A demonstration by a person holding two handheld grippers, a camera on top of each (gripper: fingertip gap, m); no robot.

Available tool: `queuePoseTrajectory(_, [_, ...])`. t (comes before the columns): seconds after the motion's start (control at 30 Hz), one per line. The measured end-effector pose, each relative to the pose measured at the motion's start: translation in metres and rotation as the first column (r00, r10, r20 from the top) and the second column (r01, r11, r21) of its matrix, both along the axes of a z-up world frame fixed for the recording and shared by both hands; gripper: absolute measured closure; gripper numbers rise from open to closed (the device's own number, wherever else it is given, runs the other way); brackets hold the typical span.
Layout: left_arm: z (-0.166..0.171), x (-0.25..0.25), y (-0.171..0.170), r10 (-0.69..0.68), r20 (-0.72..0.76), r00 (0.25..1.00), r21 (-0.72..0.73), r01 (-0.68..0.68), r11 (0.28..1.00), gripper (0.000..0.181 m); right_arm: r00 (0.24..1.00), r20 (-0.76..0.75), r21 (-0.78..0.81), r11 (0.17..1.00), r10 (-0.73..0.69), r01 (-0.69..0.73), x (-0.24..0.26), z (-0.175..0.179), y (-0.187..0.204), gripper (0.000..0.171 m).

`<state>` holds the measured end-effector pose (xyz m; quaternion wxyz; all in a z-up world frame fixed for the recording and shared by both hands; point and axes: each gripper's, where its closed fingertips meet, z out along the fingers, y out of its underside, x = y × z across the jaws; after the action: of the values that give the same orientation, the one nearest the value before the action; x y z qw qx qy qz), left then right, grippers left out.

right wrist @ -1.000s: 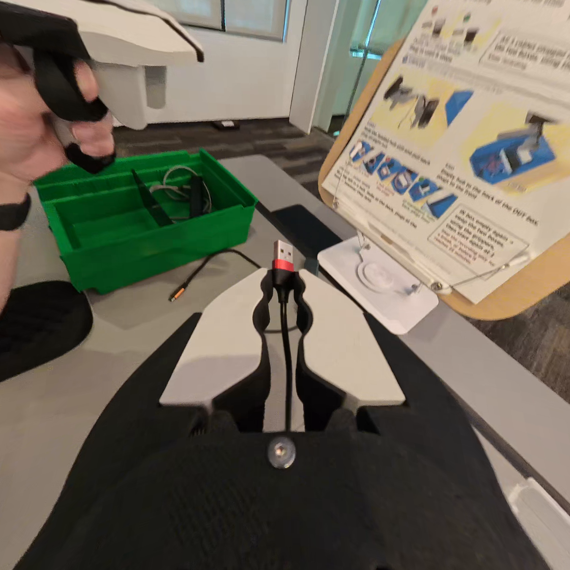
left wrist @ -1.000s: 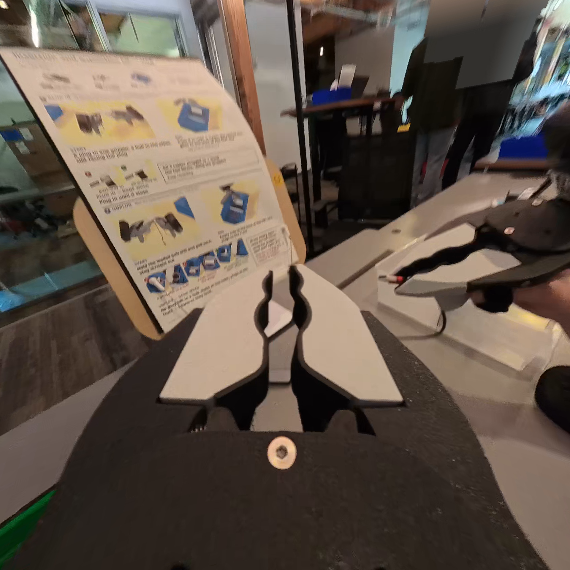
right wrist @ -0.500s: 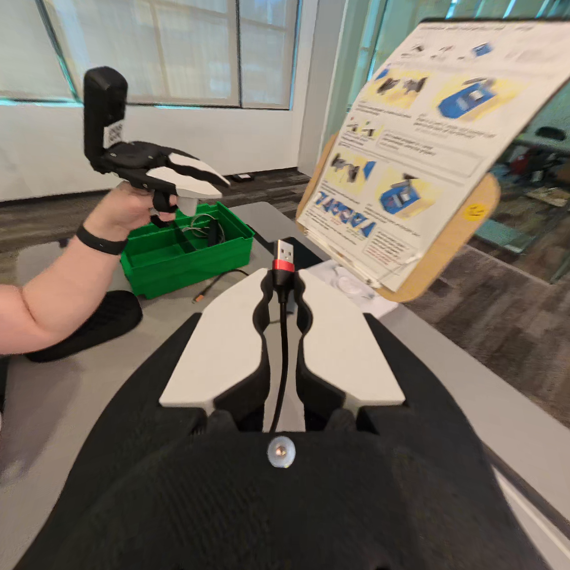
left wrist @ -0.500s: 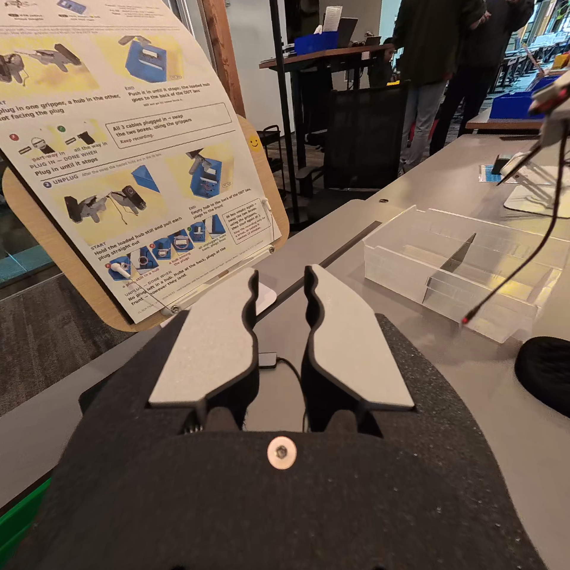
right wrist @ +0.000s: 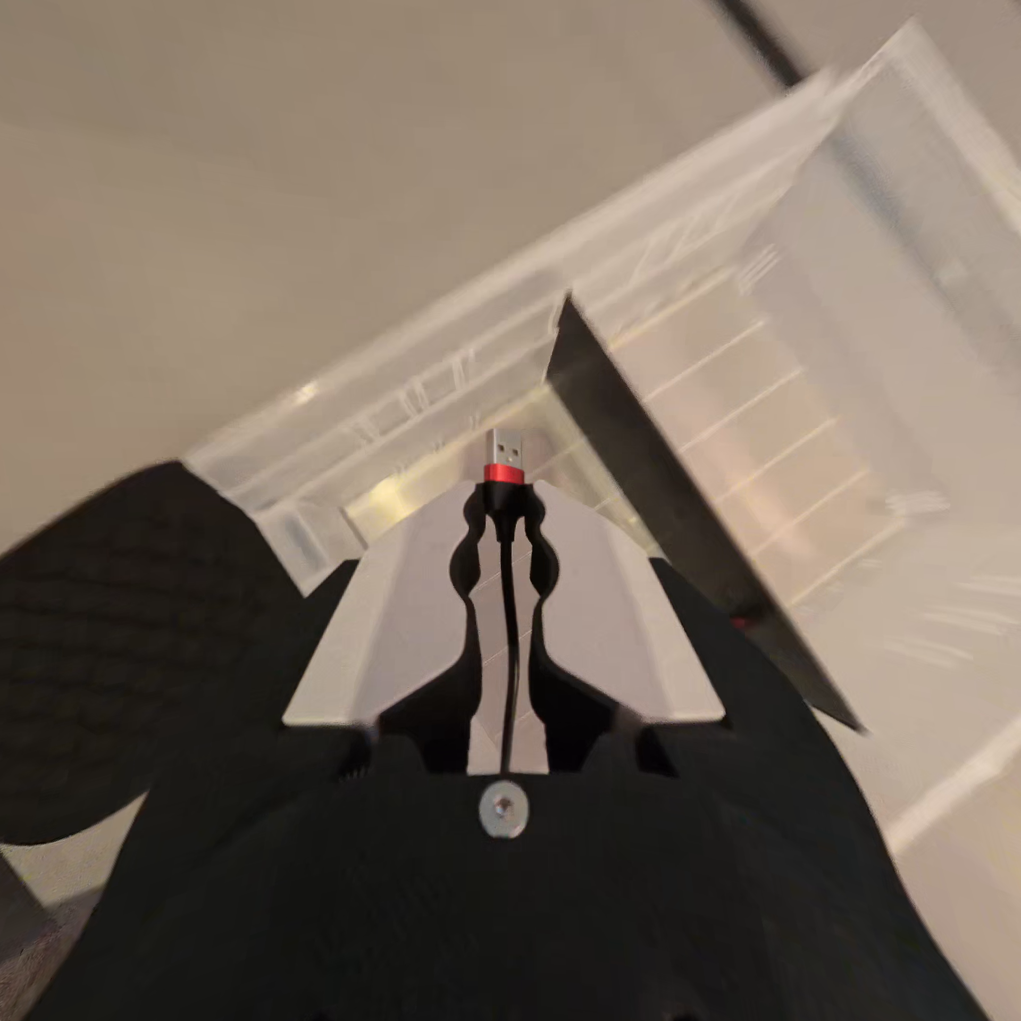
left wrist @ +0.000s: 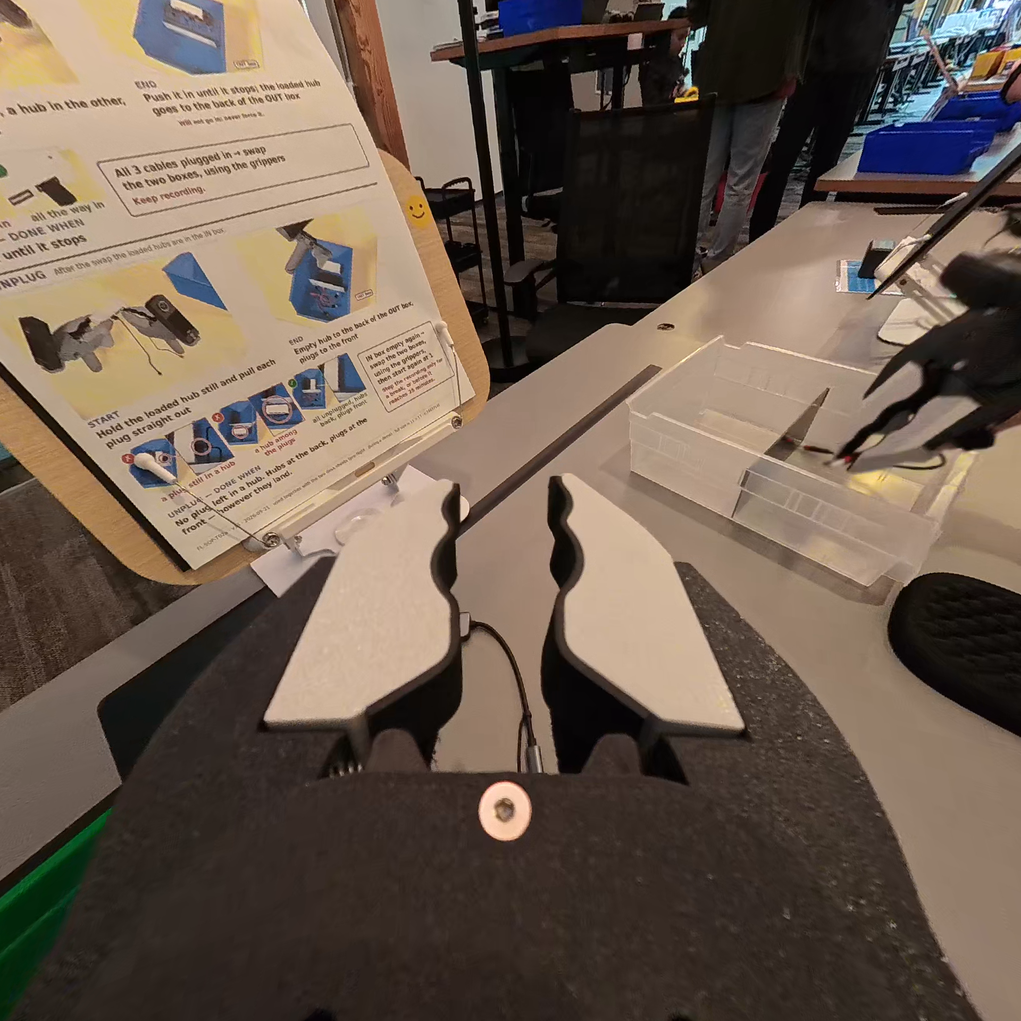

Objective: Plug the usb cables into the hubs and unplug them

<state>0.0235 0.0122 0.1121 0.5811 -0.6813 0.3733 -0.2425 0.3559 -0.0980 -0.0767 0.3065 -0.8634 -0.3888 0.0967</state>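
My right gripper (right wrist: 505,489) is shut on a black USB cable with a red collar and silver plug (right wrist: 504,458). It points down into the front compartment of a clear plastic box (right wrist: 773,287) with a dark divider (right wrist: 652,480). The left wrist view shows the same right gripper (left wrist: 878,461) tilted down over the clear box (left wrist: 690,442). My left gripper (left wrist: 501,494) is open and empty above the grey table. A thin black cable with a metal plug (left wrist: 511,679) lies on the table under its fingers.
An instruction sheet on a wooden board (left wrist: 221,276) stands at the left on a white stand. A green bin edge (left wrist: 33,906) shows at lower left. A black round pad (left wrist: 961,641) lies to the right. People stand by desks behind the table.
My right gripper has swung down from high in the air to point into the clear box, still holding the cable. My left gripper has opened wider and lowered slightly.
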Motion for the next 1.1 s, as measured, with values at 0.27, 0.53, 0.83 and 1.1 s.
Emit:
queuePoseTrajectory(0.27, [-0.005,-0.007,0.006,0.026,-0.016,1.0,-0.024,-0.026,0.999,0.145,0.999,0.034,-0.05,0.999,0.011,-0.009,-0.004,-0.009,0.025,0.125])
queuePoseTrajectory(0.53, [0.009,-0.042,0.018,0.16,0.01,0.987,0.009,-0.16,0.987,0.143,0.941,-0.336,0.482,0.864,0.03,0.145,-0.161,0.138,0.074,0.128])
queuePoseTrajectory(0.83, [0.013,-0.056,0.009,0.182,0.0,0.983,0.012,-0.182,0.983,0.142,0.987,-0.159,0.226,0.972,-0.022,0.059,-0.308,-0.043,0.225,0.121])
queuePoseTrajectory(1.1, [0.021,-0.06,0.006,0.145,0.05,0.988,0.014,-0.146,0.989,0.141,0.994,-0.108,-0.037,0.999,-0.009,0.005,-0.315,-0.078,0.234,0.141])
